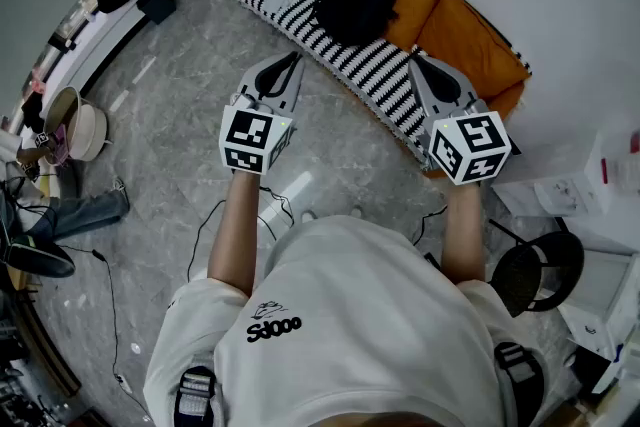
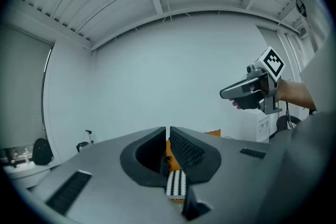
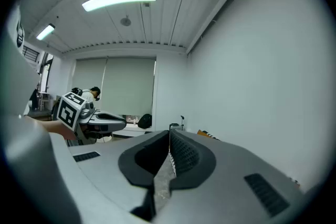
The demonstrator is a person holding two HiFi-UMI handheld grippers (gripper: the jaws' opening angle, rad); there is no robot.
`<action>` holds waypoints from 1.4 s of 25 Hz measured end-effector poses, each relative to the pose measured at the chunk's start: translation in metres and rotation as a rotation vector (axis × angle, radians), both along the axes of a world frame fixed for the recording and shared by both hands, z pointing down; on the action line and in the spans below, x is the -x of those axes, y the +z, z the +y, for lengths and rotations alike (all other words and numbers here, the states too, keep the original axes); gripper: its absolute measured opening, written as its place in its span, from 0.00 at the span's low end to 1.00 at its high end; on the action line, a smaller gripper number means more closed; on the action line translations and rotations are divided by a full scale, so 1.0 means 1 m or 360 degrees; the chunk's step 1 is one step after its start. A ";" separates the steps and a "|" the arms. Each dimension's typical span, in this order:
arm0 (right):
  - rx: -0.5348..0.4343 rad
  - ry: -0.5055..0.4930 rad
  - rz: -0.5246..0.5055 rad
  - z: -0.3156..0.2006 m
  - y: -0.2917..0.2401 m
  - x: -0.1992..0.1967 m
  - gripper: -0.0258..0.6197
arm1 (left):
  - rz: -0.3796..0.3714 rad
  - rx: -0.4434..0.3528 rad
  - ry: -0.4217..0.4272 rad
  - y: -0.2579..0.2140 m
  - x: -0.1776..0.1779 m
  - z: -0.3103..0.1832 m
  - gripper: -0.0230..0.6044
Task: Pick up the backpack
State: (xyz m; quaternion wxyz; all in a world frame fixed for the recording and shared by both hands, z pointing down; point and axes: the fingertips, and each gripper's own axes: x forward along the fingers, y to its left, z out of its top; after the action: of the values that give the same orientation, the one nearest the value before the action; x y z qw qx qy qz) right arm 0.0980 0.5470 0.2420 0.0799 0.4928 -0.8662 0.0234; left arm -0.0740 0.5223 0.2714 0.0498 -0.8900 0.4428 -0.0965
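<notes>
Backpack (image 1: 357,0), black, lies on the striped blanket (image 1: 372,72) over the orange sofa (image 1: 470,33), top centre of head view. Left gripper (image 1: 292,63) and right gripper (image 1: 417,65) sit lower in frame, either side, not touching it. Both have jaws together, nothing between them.

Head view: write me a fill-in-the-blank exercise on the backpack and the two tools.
The black backpack lies on the ____ sofa. A black-and-white ____ blanket covers the seat. The left tool and right tool both have jaws ____, holding nothing.
Missing words: orange; striped; shut.
</notes>
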 end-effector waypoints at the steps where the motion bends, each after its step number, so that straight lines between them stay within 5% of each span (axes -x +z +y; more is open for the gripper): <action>1: 0.0002 0.0000 0.0005 -0.001 0.000 -0.001 0.09 | -0.0003 0.0003 0.0001 0.000 -0.001 -0.001 0.10; 25: 0.0072 -0.0056 -0.0023 -0.060 0.029 -0.061 0.10 | -0.0042 0.0080 -0.0093 0.028 -0.057 -0.036 0.10; 35: 0.0134 -0.0040 -0.0066 -0.133 0.053 -0.049 0.10 | -0.0040 0.0142 -0.0131 0.049 -0.036 -0.100 0.10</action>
State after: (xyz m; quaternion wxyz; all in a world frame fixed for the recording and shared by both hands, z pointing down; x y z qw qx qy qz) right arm 0.1475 0.4137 0.2945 0.0828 0.4775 -0.8720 0.0691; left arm -0.0377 0.4224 0.3209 0.0115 -0.8711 0.4737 -0.1292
